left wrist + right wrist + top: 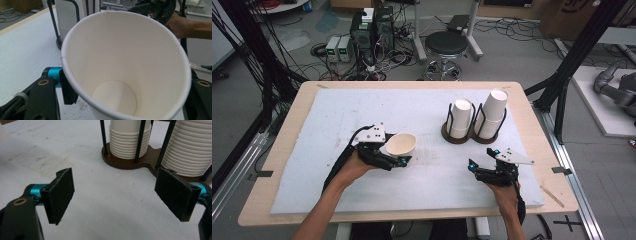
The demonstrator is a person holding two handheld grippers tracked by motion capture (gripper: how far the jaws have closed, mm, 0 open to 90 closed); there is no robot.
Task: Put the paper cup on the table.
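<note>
So the left claw (396, 156) is clamped on a single white paper cup (401, 144), holding it tipped over with the mouth facing up toward the camera, left of the middle of the desk (522, 100). In the left gripper view the cup (125, 65) sits right between the jaws, rim near the lens, and you can see straight down to its round bottom. Can't tell whether the cup's base is touching the white foam sheet (337, 115) or hanging just above it.

The right claw (482, 161) is spread wide with nothing in it, over the near right part of the foam sheet. In the right gripper view both black pads (61, 195) are well apart, with bare, slightly scuffed foam (105, 202) between them.

Farther back on the right is the brown cup holder (472, 137) with black wire uprights, carrying two stacks of nested cups: the left stack (461, 117) is shorter, the right stack (493, 112) is taller and leans a bit. The right gripper view has the holder's base (130, 161) and the ribbed rims of both stacks just beyond the open jaws. The held cup is well apart from the holder, to its left and a bit nearer.

Past the far edge of the desk there's a black stool (447, 45) on the floor.
</note>
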